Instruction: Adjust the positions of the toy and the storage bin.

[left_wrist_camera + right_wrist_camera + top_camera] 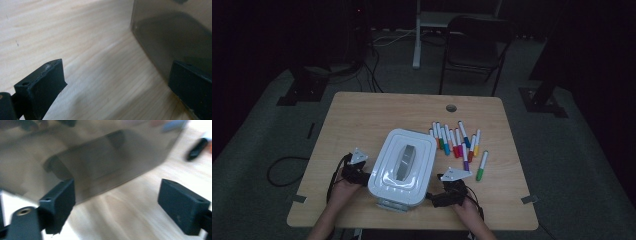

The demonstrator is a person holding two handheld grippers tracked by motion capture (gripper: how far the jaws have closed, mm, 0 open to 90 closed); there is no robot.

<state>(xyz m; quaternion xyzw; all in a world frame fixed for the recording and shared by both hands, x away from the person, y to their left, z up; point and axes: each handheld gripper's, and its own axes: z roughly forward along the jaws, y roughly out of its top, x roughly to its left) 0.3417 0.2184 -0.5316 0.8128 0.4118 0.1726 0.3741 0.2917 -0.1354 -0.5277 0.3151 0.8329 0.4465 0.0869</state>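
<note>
The box (402, 167) sits between the left gripper (368, 176) and right gripper (430, 194); both have jaws spread, gripping nothing.

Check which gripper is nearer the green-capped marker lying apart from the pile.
Right. The right gripper sits just left of the green-capped marker, at the box's right side. The left gripper is beyond the box, at its left side.

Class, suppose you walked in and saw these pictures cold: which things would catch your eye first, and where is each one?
First the white lidded box near the front middle of the wooden table, with a grey handle on its lid. Just right of it lies a loose spread of colourful markers. The left gripper and right gripper flank the box, jaws open and nothing between them.
</note>
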